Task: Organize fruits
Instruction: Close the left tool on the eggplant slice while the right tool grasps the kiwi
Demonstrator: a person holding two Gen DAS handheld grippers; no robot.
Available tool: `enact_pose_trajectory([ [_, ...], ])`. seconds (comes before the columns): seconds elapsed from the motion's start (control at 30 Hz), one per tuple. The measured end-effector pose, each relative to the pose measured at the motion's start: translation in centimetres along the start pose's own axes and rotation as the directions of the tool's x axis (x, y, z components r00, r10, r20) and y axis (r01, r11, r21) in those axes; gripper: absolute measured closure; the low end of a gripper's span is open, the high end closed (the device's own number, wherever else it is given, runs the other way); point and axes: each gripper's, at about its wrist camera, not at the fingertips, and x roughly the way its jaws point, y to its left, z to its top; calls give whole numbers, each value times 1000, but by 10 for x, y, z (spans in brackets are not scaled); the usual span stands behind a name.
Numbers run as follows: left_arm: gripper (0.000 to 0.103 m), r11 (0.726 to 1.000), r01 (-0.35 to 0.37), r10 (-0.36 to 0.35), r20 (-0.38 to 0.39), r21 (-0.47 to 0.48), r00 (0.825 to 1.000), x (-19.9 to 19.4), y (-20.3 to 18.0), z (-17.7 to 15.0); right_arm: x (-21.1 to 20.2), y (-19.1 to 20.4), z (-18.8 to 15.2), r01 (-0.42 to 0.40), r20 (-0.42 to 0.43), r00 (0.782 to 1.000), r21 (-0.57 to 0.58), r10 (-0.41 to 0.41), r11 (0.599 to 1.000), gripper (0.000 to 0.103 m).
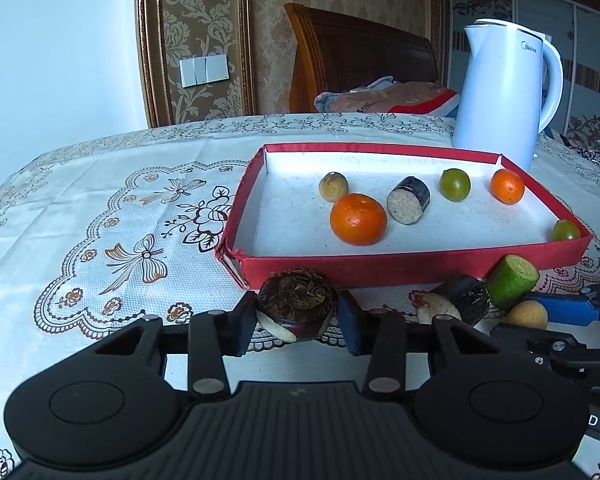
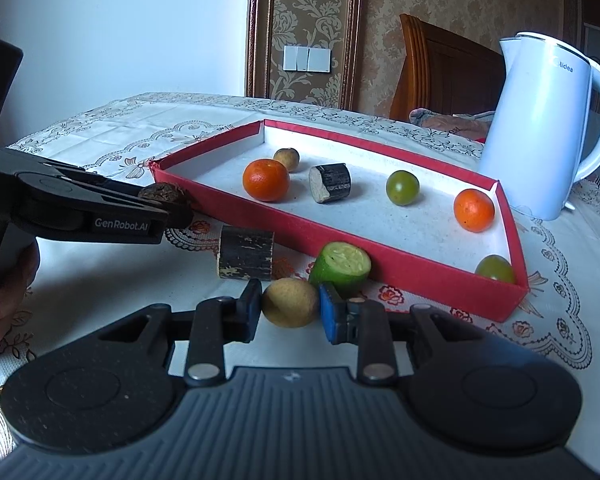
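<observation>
My left gripper (image 1: 298,314) is shut on a dark brown water chestnut (image 1: 297,300), just in front of the red tray's near wall (image 1: 380,266). The right gripper (image 2: 289,307) is shut on a small tan longan (image 2: 290,302) on the tablecloth. Inside the tray lie a large orange (image 1: 358,219), a small orange (image 1: 507,186), two green fruits (image 1: 454,184) (image 1: 565,230), a tan longan (image 1: 333,186) and a dark sugarcane piece (image 1: 409,200). Outside it, a green cucumber piece (image 2: 341,266) and a dark sugarcane piece (image 2: 246,258) lie by the right gripper.
A white electric kettle (image 1: 504,88) stands behind the tray's far right corner. A floral tablecloth (image 1: 120,220) covers the table, with open cloth left of the tray. A person's hand (image 2: 4,296) holds the left gripper's handle. A wooden headboard and bedding lie beyond.
</observation>
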Motion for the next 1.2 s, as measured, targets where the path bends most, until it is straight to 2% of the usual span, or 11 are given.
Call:
enact_pose_trajectory([
  [0.2,61,1000,-8,8,-15,-11,1000,3,2,0,-1,0,-1,3,5,1000,-2,-3,1000,75],
  [0.67,61,999,-39,39,49,2,998,-7,1,1,-20,1,-1,33,115,993,-11,-32,999,75],
  [0.93,62,999,-38,42,122,-36,992,-16,4,4,-29,-19,8,119,192,973,71,-131,990,75],
  [1.2,65,998,-31,39,165,-52,986,-16,3,17,-11,-49,30,175,167,967,112,-192,978,75],
])
